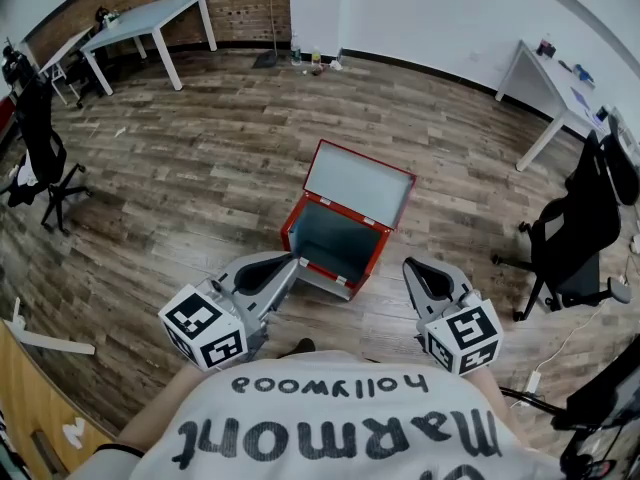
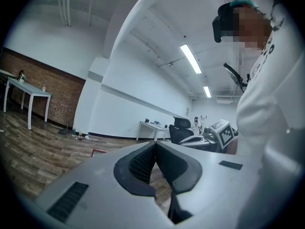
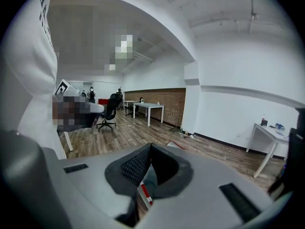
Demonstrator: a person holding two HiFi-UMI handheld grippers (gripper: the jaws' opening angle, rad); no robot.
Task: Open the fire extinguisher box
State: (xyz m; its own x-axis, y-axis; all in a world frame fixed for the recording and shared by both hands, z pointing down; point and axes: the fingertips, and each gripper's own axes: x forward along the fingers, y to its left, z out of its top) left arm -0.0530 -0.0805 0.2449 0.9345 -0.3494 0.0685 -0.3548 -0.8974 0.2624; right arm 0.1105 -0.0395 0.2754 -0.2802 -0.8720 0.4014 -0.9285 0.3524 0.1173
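The fire extinguisher box [image 1: 372,256] is sitting on the wood floor [image 1: 200,168], near the middle of it and well away from the walls at the floor's edges. The box is red outside and grey inside. Its lid [image 1: 358,181] is standing open, tilting back toward the far edge of the floor, and the inside is showing no contents.

The person is holding both grippers low over the near part of the floor, on the near side of the box. The left gripper [image 1: 291,261] is pointing at the box's near left corner, just beside it; whether it is touching the box cannot be told. Its jaws are pressing together at the tips and pinching nothing, as the left gripper view [image 2: 155,145] is showing. The right gripper [image 1: 414,265] is hovering just beside the box's right side, apart from it. Its jaws are likewise pressing together with nothing between them [image 3: 150,147]; a strip of the red box is showing through the gap below the pads.

A light table [image 1: 150,18] is standing at the far left corner of the floor, and a black office chair [image 1: 580,238] is standing near the right edge.
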